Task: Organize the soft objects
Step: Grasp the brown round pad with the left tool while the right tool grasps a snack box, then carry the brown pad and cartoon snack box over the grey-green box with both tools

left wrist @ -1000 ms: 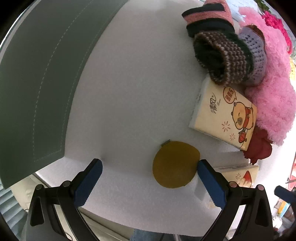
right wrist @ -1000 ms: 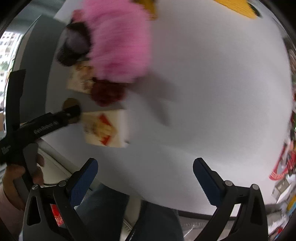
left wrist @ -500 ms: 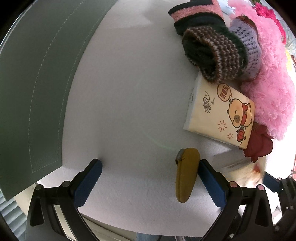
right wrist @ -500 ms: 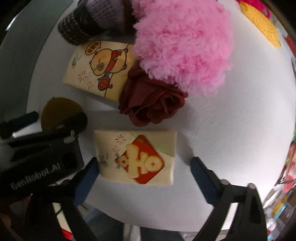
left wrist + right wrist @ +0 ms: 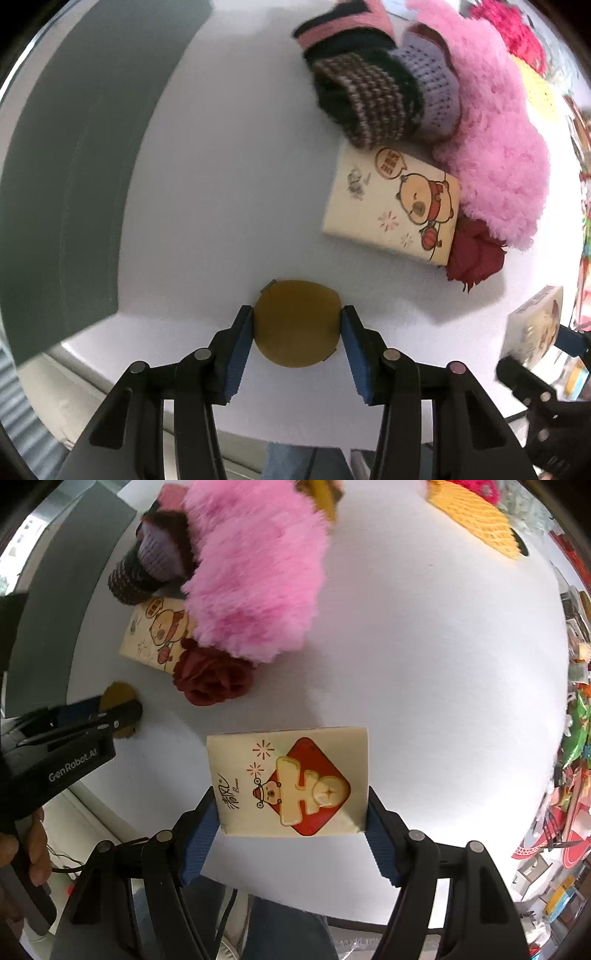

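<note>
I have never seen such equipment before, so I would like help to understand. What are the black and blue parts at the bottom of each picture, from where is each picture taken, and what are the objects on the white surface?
There is no robot here. A person holds a hand-operated claw in each hand, and a wide-angle camera on each claw looks along its two blue-padded fingers.

The left camera view shows the left claw. Its jaws have just been closing, and the pads now press a brown round pad.

The right camera view shows the right claw, also just closing, its pads against a tissue pack with a red diamond.

On the white table also lie a tissue pack with a cartoon bear, a dark red fabric rose, a fluffy pink item, rolled knitted pieces and a yellow knitted piece.
</note>
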Tool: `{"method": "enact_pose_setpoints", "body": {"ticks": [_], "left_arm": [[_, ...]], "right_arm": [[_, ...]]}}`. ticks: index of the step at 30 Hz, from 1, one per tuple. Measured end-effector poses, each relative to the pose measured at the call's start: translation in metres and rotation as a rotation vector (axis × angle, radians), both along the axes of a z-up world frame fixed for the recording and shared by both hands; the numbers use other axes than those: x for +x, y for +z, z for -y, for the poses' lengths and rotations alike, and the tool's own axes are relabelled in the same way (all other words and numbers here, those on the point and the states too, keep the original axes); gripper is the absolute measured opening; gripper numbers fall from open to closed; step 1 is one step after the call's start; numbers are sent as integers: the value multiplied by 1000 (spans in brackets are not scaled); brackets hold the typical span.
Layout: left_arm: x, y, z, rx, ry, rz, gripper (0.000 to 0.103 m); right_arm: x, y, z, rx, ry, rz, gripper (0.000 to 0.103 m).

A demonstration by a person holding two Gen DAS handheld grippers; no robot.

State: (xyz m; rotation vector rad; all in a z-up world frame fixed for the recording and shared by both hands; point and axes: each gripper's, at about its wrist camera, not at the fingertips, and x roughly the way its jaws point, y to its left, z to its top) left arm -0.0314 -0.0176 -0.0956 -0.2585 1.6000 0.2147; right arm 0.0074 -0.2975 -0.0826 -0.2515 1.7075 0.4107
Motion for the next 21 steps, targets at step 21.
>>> {"method": "enact_pose_setpoints", "body": {"ticks": [21], "left_arm": [[-27,129,-1,59,23,260,49]], "right_arm": [[41,84,-44,121,90,110,76]]}}
